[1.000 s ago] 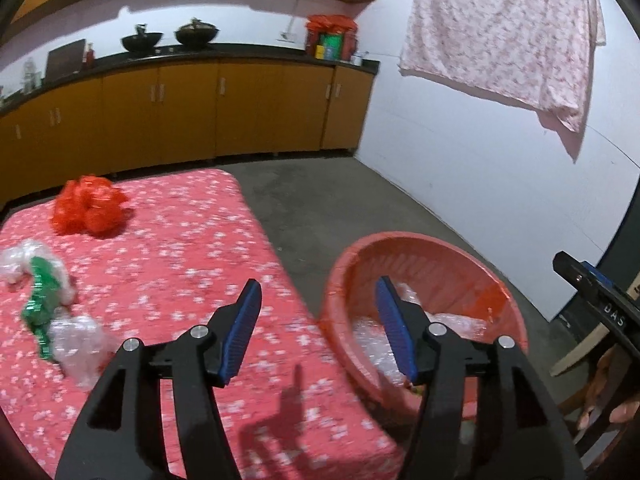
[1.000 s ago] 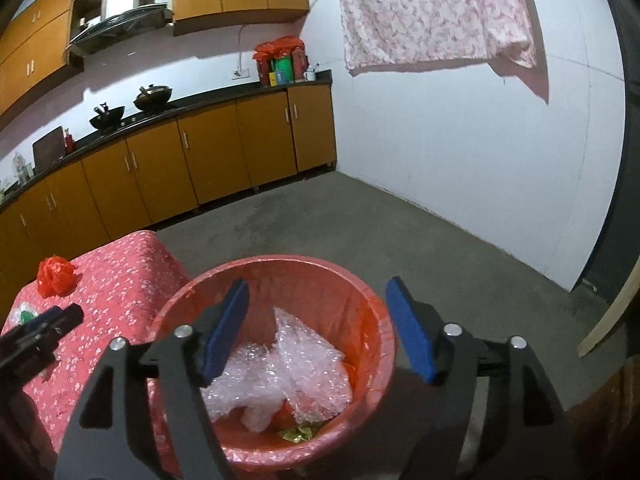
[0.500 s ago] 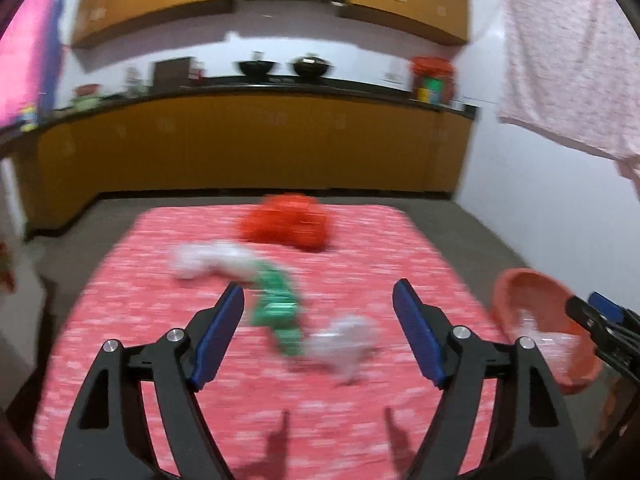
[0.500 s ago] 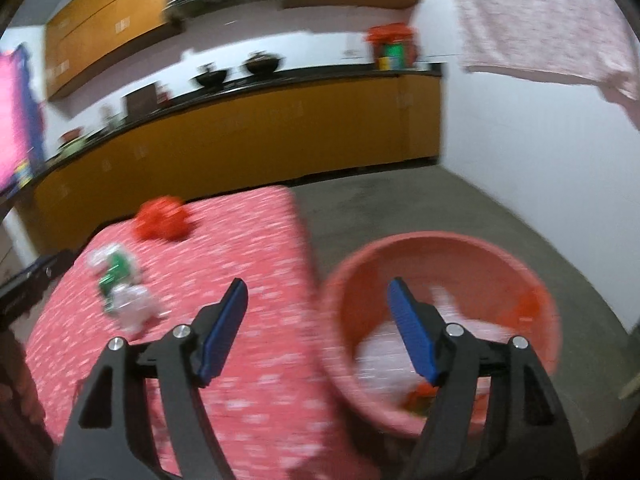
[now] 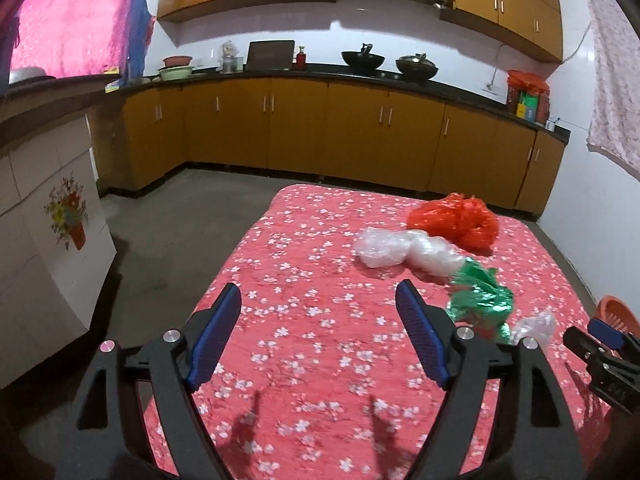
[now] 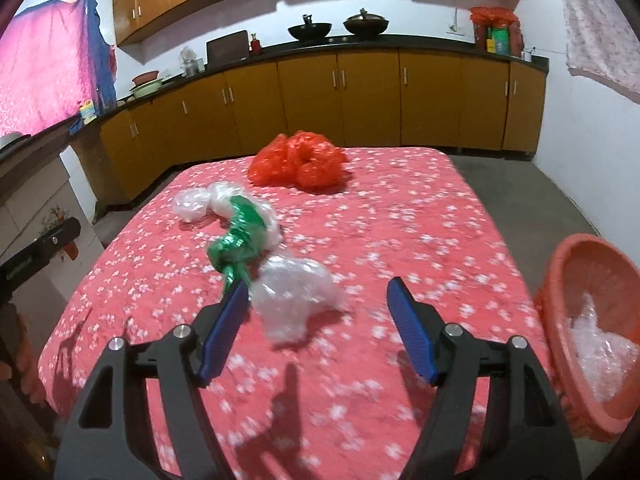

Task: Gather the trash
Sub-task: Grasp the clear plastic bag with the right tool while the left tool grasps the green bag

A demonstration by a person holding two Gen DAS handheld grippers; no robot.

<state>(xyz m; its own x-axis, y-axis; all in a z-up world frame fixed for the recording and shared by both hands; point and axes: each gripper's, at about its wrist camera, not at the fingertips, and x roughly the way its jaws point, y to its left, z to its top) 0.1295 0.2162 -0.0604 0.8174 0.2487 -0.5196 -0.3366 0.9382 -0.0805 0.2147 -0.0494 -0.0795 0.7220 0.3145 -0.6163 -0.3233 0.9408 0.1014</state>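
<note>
Both grippers hang empty: right gripper (image 6: 316,330) wide open, left gripper (image 5: 320,340) just opened wider. Beyond lie clear plastic wad (image 6: 294,294), green wrapper (image 6: 240,240), red bag (image 6: 298,166) mid-frame; basket (image 6: 560,280) lower right. Approaching; next, close on the wad.

Both views swung away from the orange basket (image 6: 592,320) toward the red flowered table (image 5: 320,344). A second earlier the basket filled the lower middle of the right wrist view; it ended at the right edge. In the left wrist view it shrank to a sliver at the lower right. The left gripper (image 5: 320,328) had just been opening, nothing between its jaws, and hung over bare cloth. The right gripper (image 6: 316,320) came over the table, the clear plastic wad (image 6: 292,296) between its wide-set jaws, untouched. The green wrapper (image 6: 240,240) and red bag (image 6: 300,164) shifted from the far left to mid-frame
</note>
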